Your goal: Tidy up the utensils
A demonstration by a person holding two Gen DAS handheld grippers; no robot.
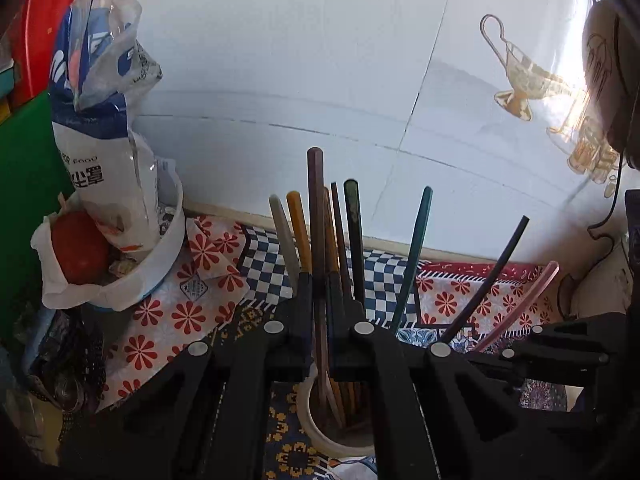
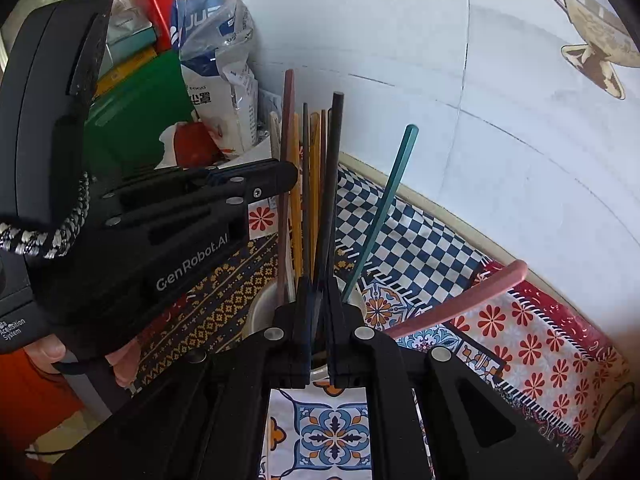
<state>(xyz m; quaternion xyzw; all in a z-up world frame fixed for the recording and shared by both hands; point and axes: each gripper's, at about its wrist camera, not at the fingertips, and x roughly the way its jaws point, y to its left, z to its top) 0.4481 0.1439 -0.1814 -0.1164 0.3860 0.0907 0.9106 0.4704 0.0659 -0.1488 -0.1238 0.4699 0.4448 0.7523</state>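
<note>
**A:** Left wrist view first. What do we have?

**B:** Our left tool (image 1: 322, 288) is pinched almost shut on the maroon chopstick (image 1: 316, 200), gripping low on the shaft. The stick's lower end goes down into the cream cup (image 1: 308, 416), which stands on the patterned tabletop (image 1: 168, 320). More sticks stand upright in the cup. A teal chopstick (image 1: 416, 248) and a pink utensil (image 1: 524, 300) lean out to the right.

**A:** How will that stick handle?

**B:** We judge it light, stiff and smooth, so it could swivel or slide in a narrow pinch. We would grip it across the shaft, above the cup's rim and clear of its neighbours.

**A:** And the right wrist view?

**B:** Our right tool (image 2: 318, 284) is closed just as tightly, on the black chopstick (image 2: 334, 168). That one also runs down toward the cup's mouth, right under the jaws. The left tool reaches in from the left, its tip at the maroon stick. A person's fingers show under its body.

**A:** Any risk?

**B:** The cup looks small and crowded with tall, leaning sticks. We think a sideways nudge could tip it, so we would lower each stick straight down.
</note>
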